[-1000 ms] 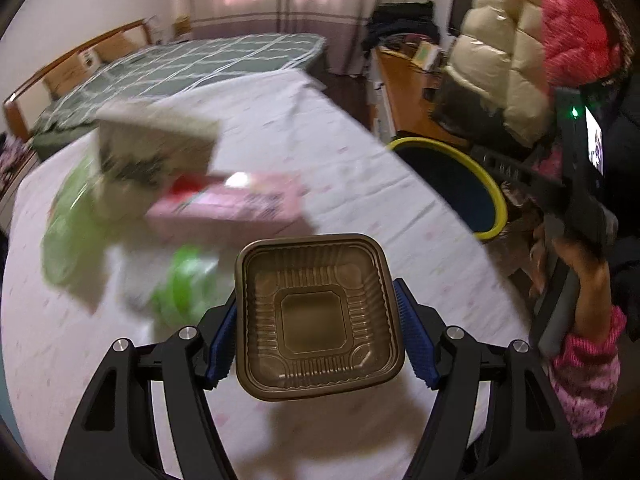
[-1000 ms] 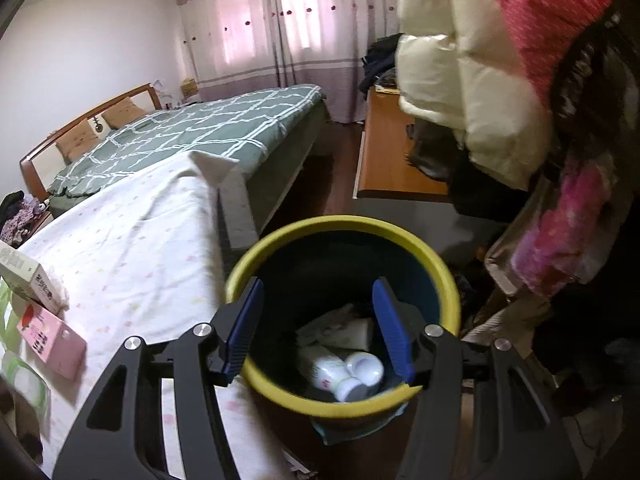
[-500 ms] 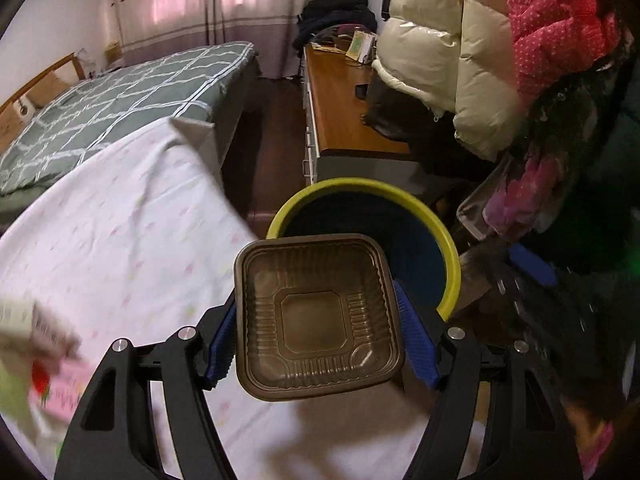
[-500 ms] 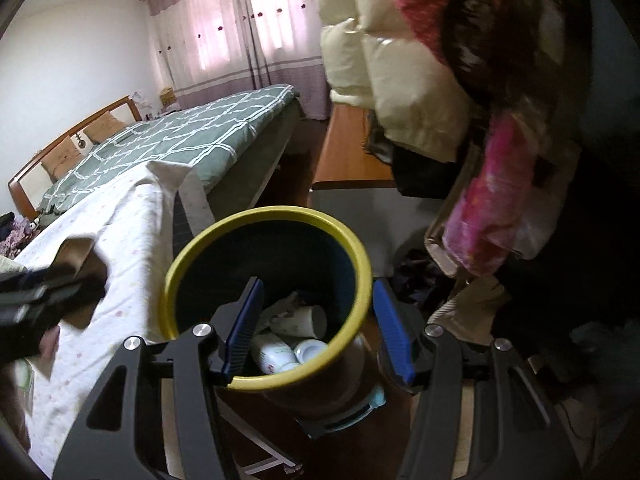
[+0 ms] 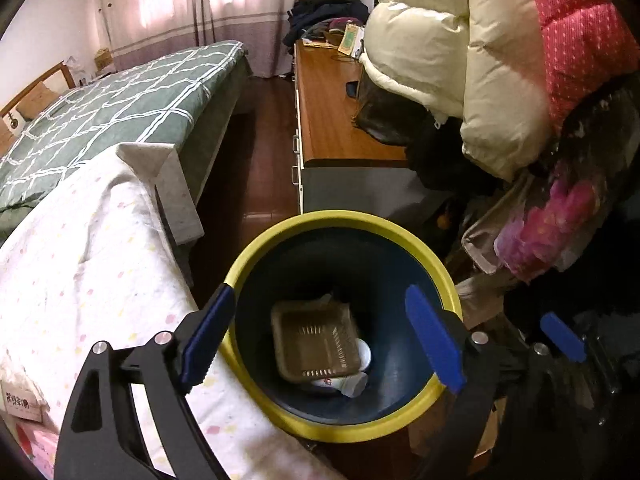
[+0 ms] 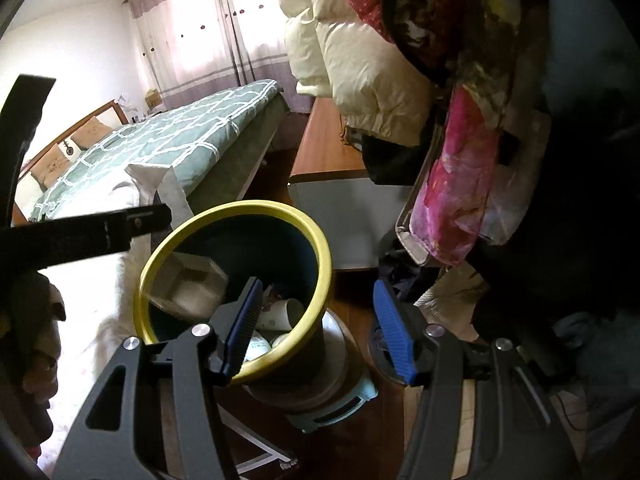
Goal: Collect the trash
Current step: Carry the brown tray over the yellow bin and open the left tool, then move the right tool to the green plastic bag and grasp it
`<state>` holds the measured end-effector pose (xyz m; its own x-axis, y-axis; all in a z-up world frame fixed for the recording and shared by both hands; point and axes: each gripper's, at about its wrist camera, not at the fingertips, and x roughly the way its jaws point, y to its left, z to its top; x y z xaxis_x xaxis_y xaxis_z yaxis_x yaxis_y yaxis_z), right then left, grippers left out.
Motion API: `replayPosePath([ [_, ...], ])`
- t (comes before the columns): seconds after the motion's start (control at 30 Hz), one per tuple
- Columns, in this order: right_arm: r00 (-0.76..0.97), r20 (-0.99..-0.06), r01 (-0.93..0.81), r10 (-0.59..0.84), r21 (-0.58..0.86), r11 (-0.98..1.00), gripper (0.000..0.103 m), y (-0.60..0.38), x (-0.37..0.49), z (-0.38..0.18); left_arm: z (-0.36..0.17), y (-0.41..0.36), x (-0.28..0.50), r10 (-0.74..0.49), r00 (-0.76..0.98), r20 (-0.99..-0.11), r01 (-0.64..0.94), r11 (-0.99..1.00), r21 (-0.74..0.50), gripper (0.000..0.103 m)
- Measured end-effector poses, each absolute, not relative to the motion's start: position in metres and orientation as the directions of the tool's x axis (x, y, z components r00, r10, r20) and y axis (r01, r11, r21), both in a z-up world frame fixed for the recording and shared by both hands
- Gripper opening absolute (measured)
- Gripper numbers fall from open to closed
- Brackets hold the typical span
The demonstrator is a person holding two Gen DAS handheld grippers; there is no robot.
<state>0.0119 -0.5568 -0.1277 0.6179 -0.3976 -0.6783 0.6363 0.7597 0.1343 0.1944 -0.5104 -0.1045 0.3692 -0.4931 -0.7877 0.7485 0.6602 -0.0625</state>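
Where my left gripper (image 5: 320, 336) pinched the brown tray (image 5: 316, 340) half a second ago, its jaws now gape over the yellow-rimmed bin (image 5: 280, 236) — the tray lies inside, below them. My right gripper (image 6: 320, 328) hangs spread wide at the bin's rim.

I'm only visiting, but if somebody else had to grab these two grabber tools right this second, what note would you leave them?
Left gripper: open, empty, above the yellow-rimmed dark blue trash bin.
Right gripper: open, empty, beside the bin's rim.
Done: the brown ribbed plastic tray lies in the bin with white paper cups.
Left: a white printed carton and a pink box remain on the white dotted cloth.
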Motion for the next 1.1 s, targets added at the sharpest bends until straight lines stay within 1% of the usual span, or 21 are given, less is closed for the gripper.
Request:
replayPosePath([
  [0.1,0.623,-0.679,0.627,-0.389,0.136,0.767,0.055,-0.553,0.015,-0.127,-0.092,-0.494,0.189,-0.512,0.376,-0.772,0.744,0.663,-0.078,0.087],
  [0.23,0.637,-0.681,0.602,-0.362,0.145,0.785,0.055,-0.544,0.021,-0.128,-0.066,-0.441,0.177,-0.544,0.417,-0.729,0.713,0.693,-0.110,0.095],
  [0.47,0.671,-0.678,0.519,-0.300,0.140,0.844,0.056,-0.506,0.043,-0.123,-0.046,-0.329,0.157,-0.516,0.527,-0.675,0.612,0.782,-0.120,0.097],
  [0.7,0.705,-0.678,0.380,-0.206,0.115,0.918,0.056,-0.440,0.079,-0.116,-0.041,-0.209,0.141,-0.394,0.670,-0.629,0.439,0.894,-0.092,0.097],
  [0.83,0.724,-0.671,0.297,-0.157,0.098,0.950,0.056,-0.398,0.100,-0.109,-0.044,-0.133,0.142,-0.319,0.707,-0.631,0.316,0.941,-0.122,0.097],
  [1.1,0.770,-0.638,0.092,-0.005,0.103,0.990,0.056,-0.299,0.141,-0.084,-0.042,-0.025,0.137,-0.141,0.788,-0.599,0.095,0.990,-0.108,0.097],
])
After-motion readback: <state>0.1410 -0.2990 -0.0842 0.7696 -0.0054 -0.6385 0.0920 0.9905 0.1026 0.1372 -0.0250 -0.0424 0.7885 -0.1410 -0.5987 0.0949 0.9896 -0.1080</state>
